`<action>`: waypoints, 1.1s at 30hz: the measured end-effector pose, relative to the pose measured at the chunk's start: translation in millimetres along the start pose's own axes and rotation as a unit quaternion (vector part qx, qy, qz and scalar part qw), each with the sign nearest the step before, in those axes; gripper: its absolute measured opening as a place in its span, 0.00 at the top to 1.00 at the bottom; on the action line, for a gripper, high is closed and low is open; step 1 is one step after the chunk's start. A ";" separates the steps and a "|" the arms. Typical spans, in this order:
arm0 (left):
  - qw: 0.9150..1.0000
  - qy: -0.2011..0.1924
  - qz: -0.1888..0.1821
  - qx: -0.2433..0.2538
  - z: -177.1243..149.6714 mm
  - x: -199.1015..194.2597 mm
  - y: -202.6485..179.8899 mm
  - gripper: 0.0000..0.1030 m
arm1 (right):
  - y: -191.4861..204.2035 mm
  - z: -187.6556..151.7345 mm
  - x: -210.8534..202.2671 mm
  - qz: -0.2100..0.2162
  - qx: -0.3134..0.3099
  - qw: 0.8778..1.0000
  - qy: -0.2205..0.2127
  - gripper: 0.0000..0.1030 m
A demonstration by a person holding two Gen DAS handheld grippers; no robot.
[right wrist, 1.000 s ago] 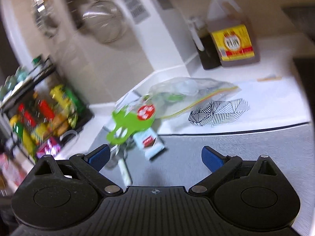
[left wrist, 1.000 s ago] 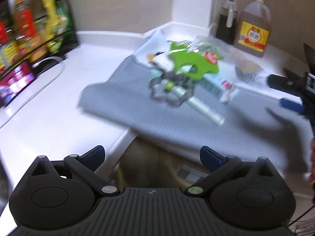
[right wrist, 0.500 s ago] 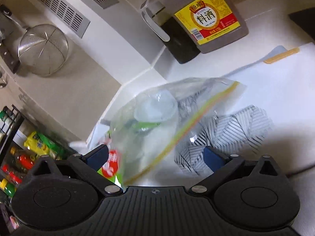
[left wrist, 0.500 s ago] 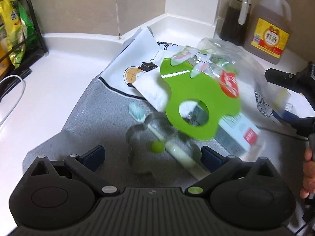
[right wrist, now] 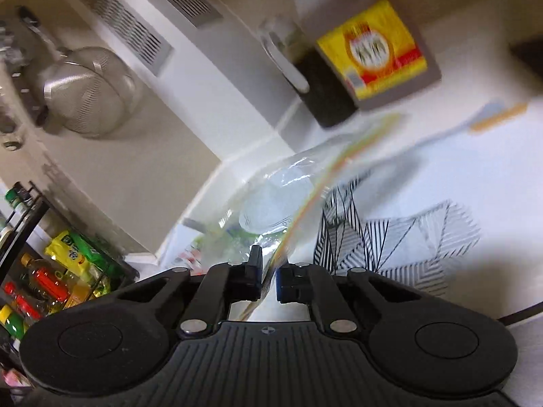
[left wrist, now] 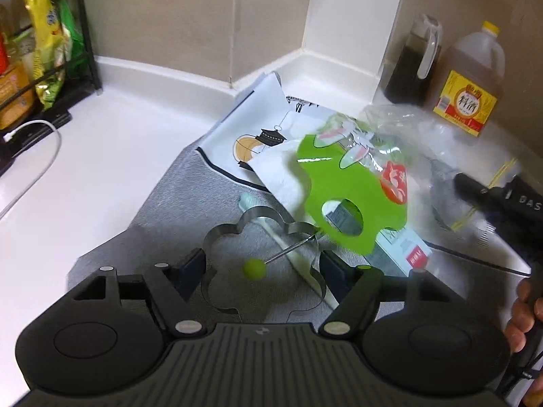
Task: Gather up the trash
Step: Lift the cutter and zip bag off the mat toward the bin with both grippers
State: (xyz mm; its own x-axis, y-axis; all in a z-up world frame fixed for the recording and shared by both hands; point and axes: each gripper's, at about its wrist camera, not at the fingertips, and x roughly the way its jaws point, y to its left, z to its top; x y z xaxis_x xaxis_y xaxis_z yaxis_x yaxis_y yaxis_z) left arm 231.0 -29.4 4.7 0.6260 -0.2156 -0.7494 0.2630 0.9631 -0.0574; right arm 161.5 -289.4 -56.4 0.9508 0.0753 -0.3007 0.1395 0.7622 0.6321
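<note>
My left view looked steeply down, close over the counter (left wrist: 101,156); my right view aimed flatter, rolled. Both caught the clear bag (left wrist: 400,129) (right wrist: 271,203).

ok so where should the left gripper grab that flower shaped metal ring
Across its scalloped outer walls, from above. The metal ring lies flat on the grey mat, straddled by the left gripper, whose jaws are closing. Keep clear of the green-ball handle and the toothbrush lying across it.

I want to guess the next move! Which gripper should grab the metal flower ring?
Probably the left gripper. Its closing jaws already stand on either side of the ring, without touching it yet. The right gripper is busy, shut on the plastic bag.
</note>
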 end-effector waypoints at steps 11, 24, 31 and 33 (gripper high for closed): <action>0.999 -0.049 -0.006 -0.005 -52.7 -91.2 15.6 0.24 | 35.4 -8.3 -103.4 -0.010 -0.102 0.988 -0.112 0.97; 0.998 -0.068 0.009 -0.009 -131.7 -170.2 32.2 0.24 | 69.0 -31.9 -196.7 0.054 -0.179 0.975 -0.118 0.97; 0.998 -0.054 0.022 -0.010 -187.9 -194.8 43.5 0.24 | 77.4 -65.5 -246.9 0.104 -0.210 0.969 -0.074 0.97; 0.998 -0.050 0.026 -0.013 -201.7 -199.8 46.7 0.24 | 79.0 -74.9 -257.5 0.117 -0.217 0.967 -0.058 0.97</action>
State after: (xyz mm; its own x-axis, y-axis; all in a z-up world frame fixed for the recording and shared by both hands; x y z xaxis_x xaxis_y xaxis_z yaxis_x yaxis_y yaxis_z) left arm -29.8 91.2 18.7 0.7085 -0.1785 -0.6827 0.2100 0.9770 -0.0375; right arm -93.0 -200.4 17.4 0.9707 0.2240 -0.0875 -0.1877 0.9332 0.3064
